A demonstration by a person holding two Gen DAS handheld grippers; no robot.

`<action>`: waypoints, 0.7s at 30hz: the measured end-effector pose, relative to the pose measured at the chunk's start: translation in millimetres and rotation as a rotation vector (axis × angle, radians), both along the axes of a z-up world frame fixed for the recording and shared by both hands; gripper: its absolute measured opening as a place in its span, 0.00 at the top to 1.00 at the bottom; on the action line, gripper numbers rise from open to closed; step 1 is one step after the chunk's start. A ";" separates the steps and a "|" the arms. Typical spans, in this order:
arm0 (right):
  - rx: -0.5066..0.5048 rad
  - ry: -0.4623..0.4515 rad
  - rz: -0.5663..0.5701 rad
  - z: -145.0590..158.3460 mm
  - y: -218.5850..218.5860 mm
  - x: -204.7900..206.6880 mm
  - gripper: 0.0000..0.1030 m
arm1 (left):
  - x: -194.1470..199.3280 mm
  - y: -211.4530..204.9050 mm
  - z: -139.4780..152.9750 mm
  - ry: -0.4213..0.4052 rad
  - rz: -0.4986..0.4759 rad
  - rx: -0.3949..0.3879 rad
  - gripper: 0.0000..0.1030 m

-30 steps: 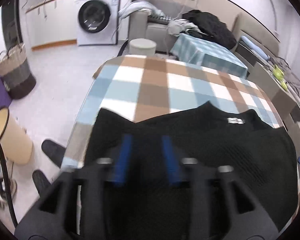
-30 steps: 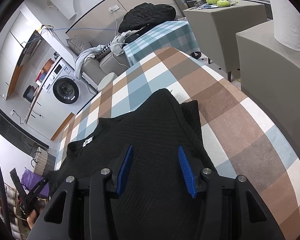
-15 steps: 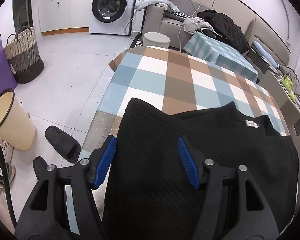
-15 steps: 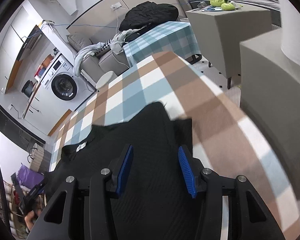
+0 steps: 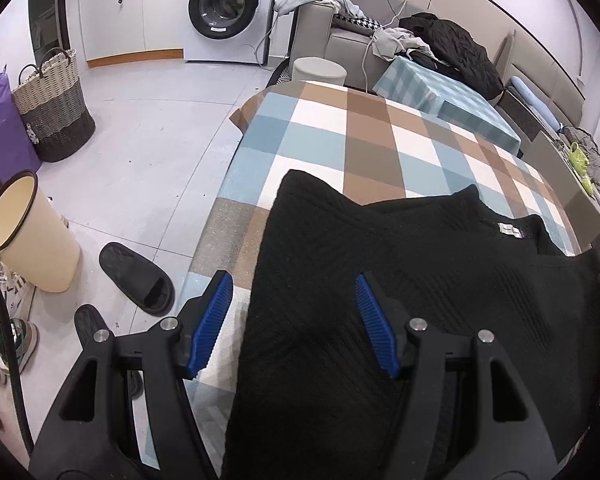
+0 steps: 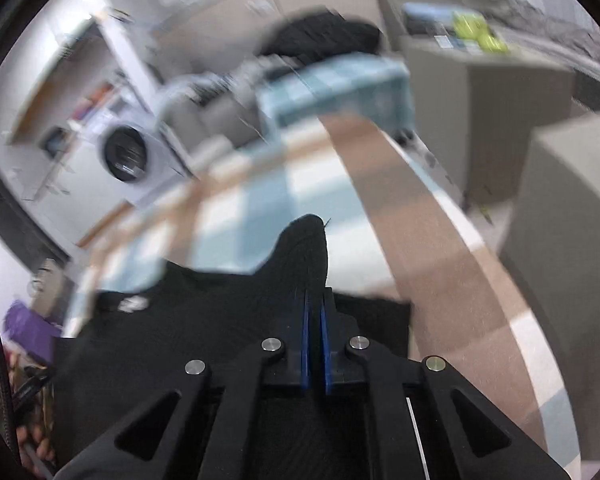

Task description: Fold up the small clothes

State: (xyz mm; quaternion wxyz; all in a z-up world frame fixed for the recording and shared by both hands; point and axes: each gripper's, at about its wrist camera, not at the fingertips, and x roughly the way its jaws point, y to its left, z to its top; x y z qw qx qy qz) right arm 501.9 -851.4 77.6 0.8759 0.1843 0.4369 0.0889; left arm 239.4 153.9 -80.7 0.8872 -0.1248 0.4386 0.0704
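Note:
A black knit sweater (image 5: 400, 280) lies on the checked tablecloth (image 5: 360, 140), its white neck label (image 5: 510, 230) at the right. My left gripper (image 5: 294, 322) is open, its blue pads either side of the sweater's left edge, just above the cloth. In the blurred right wrist view my right gripper (image 6: 315, 320) is shut on the sweater (image 6: 220, 320), pinching a raised fold whose tip (image 6: 306, 236) sticks up past the fingers.
Left of the table on the floor are a cream bin (image 5: 28, 232), black slippers (image 5: 136, 280) and a woven basket (image 5: 52, 108). A washing machine (image 5: 224, 8), sofa with clothes (image 5: 440, 44) and a grey cabinet (image 6: 480, 92) stand beyond.
My right gripper has closed on the sweater and is lifting a fold, moving fast. My left gripper has opened wide and drawn back towards the sweater's left edge.

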 end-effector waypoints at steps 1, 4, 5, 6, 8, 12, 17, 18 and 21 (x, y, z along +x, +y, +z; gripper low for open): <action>0.013 -0.056 0.008 10.0 -1.3 -5.2 0.95 | 0.8 0.7 0.5 -0.001 -0.002 0.002 0.41; 0.006 -0.087 -0.054 20.1 -11.0 -6.5 0.96 | 6.1 2.7 0.6 -0.005 -0.002 0.013 0.41; 0.002 -0.065 -0.070 15.5 -13.2 -2.8 0.96 | 8.6 3.6 0.0 -0.004 -0.002 0.011 0.41; -0.003 -0.024 -0.083 6.8 -14.1 2.9 0.96 | 11.3 4.7 -0.8 -0.002 0.000 0.008 0.41; 0.005 0.016 -0.081 -3.8 -12.4 7.8 0.96 | 15.1 5.6 -1.9 -0.003 -0.001 0.001 0.41; 0.006 0.037 -0.069 -10.7 -7.5 10.1 0.95 | 22.9 4.9 -6.6 0.000 -0.004 -0.002 0.52; 0.011 0.038 -0.071 -9.6 -5.8 7.2 0.95 | 21.7 7.1 -8.2 -0.048 0.018 -0.021 0.91; 0.013 0.037 -0.071 -10.2 -6.1 5.9 0.95 | 19.5 6.9 -6.2 -0.062 0.018 -0.022 0.94; 0.025 0.022 -0.069 -8.7 -8.7 -0.6 0.95 | 6.2 2.2 8.5 -0.137 0.007 -0.009 0.95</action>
